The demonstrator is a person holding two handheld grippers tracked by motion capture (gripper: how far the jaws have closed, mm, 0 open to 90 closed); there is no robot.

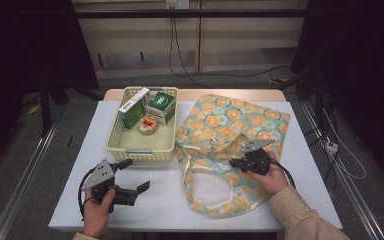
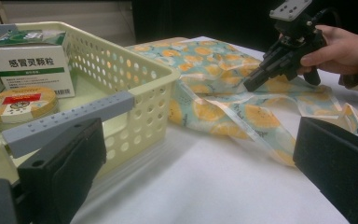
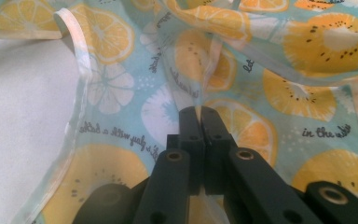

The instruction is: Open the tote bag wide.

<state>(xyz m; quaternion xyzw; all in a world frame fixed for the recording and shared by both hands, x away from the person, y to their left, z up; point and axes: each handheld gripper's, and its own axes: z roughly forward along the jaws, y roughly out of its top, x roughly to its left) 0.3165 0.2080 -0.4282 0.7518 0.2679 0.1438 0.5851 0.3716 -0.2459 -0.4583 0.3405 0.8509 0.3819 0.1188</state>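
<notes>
My right hand-held gripper (image 1: 236, 161) has its jaws pressed together on the turquoise fabric tote bag printed with orange slices (image 1: 230, 127), lying flat on the white tabletop (image 1: 160, 195) beside the pale yellow perforated plastic basket (image 1: 114, 135); I judge I am opening the bag, so next I lift this layer. My left hand-held gripper (image 1: 132, 176) hovers spread, empty. The bag reads "in the"; the white-and-green box (image 2: 32, 63) reads "感冒灵颗粒".

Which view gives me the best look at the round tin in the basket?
The left gripper view: the round tin sits close, its yellow lid and red label clear, beside the white box. The high view shows it small, inside the basket. The right gripper view faces the fruit-print bag.
</notes>
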